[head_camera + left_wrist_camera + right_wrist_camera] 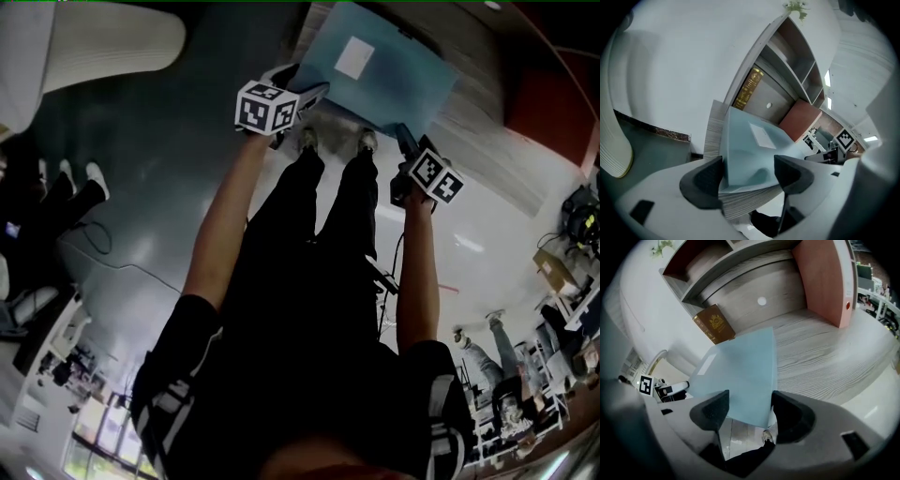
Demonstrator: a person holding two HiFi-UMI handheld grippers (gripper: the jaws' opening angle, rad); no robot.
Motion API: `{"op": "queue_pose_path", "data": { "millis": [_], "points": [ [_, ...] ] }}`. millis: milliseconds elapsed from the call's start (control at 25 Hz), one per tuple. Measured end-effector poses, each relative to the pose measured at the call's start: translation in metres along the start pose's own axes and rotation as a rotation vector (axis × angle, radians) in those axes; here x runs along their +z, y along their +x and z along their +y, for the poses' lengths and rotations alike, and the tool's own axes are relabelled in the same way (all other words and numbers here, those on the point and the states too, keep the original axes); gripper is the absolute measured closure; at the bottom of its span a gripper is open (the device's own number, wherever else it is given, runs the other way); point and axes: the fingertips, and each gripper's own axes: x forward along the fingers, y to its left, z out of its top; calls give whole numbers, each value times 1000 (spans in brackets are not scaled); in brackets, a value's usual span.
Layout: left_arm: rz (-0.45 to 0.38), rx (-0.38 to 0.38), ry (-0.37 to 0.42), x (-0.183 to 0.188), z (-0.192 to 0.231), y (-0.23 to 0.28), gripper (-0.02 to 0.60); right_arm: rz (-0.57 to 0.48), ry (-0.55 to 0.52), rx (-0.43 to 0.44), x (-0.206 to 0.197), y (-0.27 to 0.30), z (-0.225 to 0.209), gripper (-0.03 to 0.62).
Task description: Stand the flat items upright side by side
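A light blue folder (380, 70) with a white label lies flat on the wooden shelf (487, 141), its near edge overhanging the front. My left gripper (305, 98) is at the folder's near left corner, and in the left gripper view the folder (750, 150) fills the gap of the open left gripper (747, 171). My right gripper (405, 141) is at the near right corner. There the folder (740, 371) pokes between the open jaws of the right gripper (750, 406). Neither pair of jaws presses on its faces.
A brown book (714, 324) with gold print leans at the back of the shelf. A salmon-red binder (825, 277) stands upright at the right end. Higher shelf boards (787, 51) rise behind. Below the edge are a grey floor (159, 187) and the person's shoes.
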Motion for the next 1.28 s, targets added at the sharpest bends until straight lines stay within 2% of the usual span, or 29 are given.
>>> {"op": "queue_pose_path", "data": {
  "millis": [160, 280, 480, 760, 1280],
  "points": [
    [-7, 0, 15, -3, -26, -15, 245, -28, 0, 4, 0, -25, -4, 287],
    [-22, 7, -2, -17, -43, -23, 245, -17, -11, 5, -9, -40, -13, 287],
    [-22, 28, -49, -50, -46, -31, 245, 31, -34, 5, -34, -39, -20, 287],
    [-40, 54, -100, -77, -49, -28, 245, 57, -59, 4, -49, -34, -33, 287],
    [-88, 100, -139, -84, -44, -22, 247, 44, -74, 9, -54, -31, -37, 286]
  ]
}}
